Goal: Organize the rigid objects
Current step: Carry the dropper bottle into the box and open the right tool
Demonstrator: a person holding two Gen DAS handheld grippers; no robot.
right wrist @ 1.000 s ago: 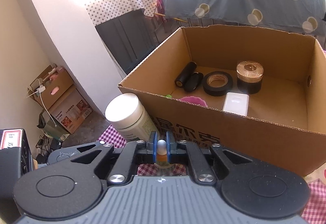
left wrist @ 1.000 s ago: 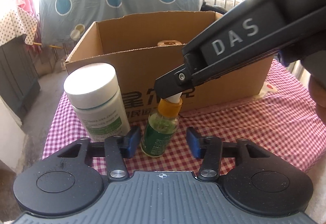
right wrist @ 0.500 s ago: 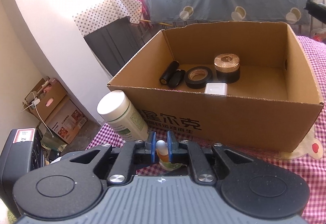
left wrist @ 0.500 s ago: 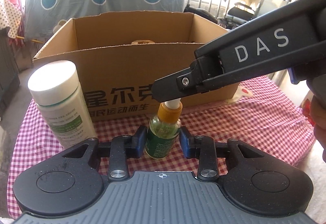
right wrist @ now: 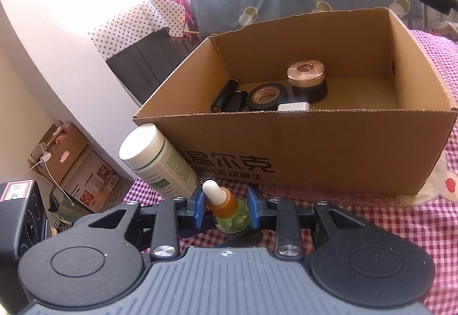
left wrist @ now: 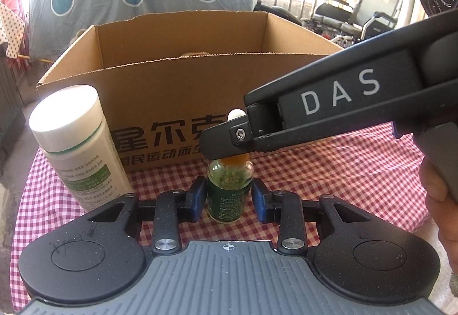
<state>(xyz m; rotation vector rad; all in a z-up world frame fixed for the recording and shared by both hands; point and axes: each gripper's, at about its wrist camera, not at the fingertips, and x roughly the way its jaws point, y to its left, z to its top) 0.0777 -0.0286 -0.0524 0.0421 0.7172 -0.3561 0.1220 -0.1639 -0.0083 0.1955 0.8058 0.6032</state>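
A small green dropper bottle (left wrist: 229,194) with an orange collar and white bulb stands on the checked cloth before a cardboard box (left wrist: 171,94). My left gripper (left wrist: 228,197) has its blue pads on both sides of the bottle's body, close against it. My right gripper (right wrist: 226,209) is open around the bottle's (right wrist: 226,209) neck, with gaps on both sides; it crosses the left wrist view from the right. A white pill bottle (left wrist: 74,143) stands to the left, also seen in the right wrist view (right wrist: 157,163).
The box (right wrist: 315,149) holds black tape (right wrist: 267,94), a gold-lidded jar (right wrist: 307,83), black cylinders (right wrist: 229,100) and a white block (right wrist: 293,106). The table (right wrist: 400,226) ends at the left, with boxes (right wrist: 74,163) on the floor below.
My right gripper has opened and let go of the bottle's neck. My left gripper has closed in around the bottle's body.
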